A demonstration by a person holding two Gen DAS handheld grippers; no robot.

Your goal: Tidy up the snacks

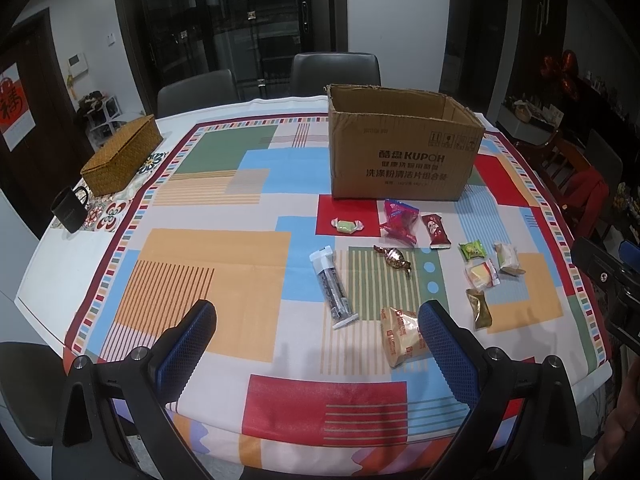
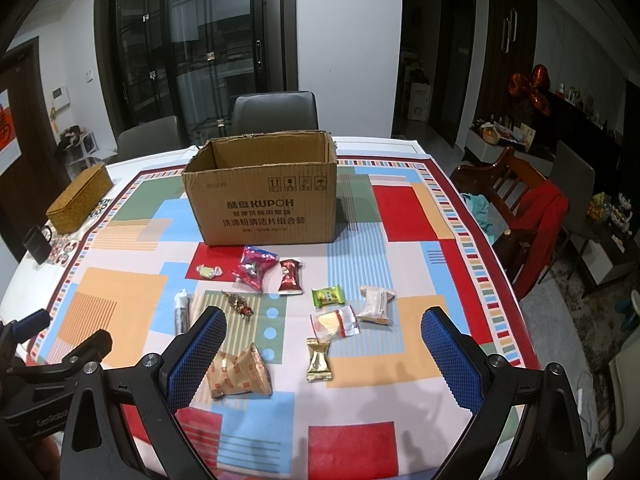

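Observation:
An open cardboard box (image 1: 404, 148) stands at the far middle of the table; it also shows in the right wrist view (image 2: 264, 196). Several wrapped snacks lie in front of it: a red bag (image 1: 398, 222), a red bar (image 1: 435, 231), a long grey stick pack (image 1: 333, 286), a gold packet (image 1: 479, 308) and a tan packet (image 1: 402, 340). The tan packet (image 2: 240, 372) and the gold packet (image 2: 319, 360) lie nearest in the right wrist view. My left gripper (image 1: 316, 340) is open and empty above the near table edge. My right gripper (image 2: 324, 348) is open and empty.
A woven basket (image 1: 122, 154) and a black mug (image 1: 70, 208) sit at the table's far left. Dark chairs (image 1: 334, 70) stand behind the table, a wooden chair with red cloth (image 2: 532, 208) to the right. The colourful tablecloth (image 1: 200, 260) covers the table.

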